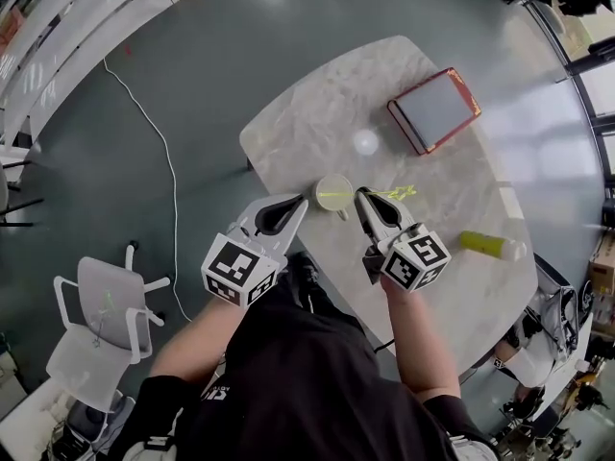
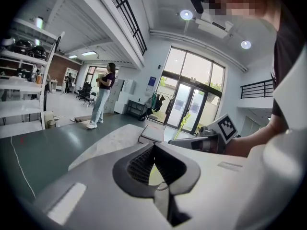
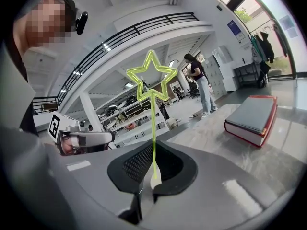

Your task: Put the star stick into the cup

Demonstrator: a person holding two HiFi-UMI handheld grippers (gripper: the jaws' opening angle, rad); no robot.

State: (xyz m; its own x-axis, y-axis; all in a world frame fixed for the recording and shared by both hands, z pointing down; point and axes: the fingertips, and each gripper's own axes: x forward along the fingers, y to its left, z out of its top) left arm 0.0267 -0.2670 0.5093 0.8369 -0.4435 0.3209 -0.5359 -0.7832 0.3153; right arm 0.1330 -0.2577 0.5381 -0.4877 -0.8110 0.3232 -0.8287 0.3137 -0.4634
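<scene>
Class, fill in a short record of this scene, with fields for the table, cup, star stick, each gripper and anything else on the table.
table: marble top
cup: open end up, between the two grippers
stick: green, held near its lower end, star end pointing away from the jaws
left gripper: jaws together, tips at the cup's edge; grip on it unclear
right gripper: jaws shut on the stick
other things: book; bottle lying on its side

Big open lab/office hall w/ mezzanine railing (image 3: 134,30), glass entry doors (image 2: 189,107), equip. shelves (image 2: 21,85) (office chair (image 1: 101,320) too).
</scene>
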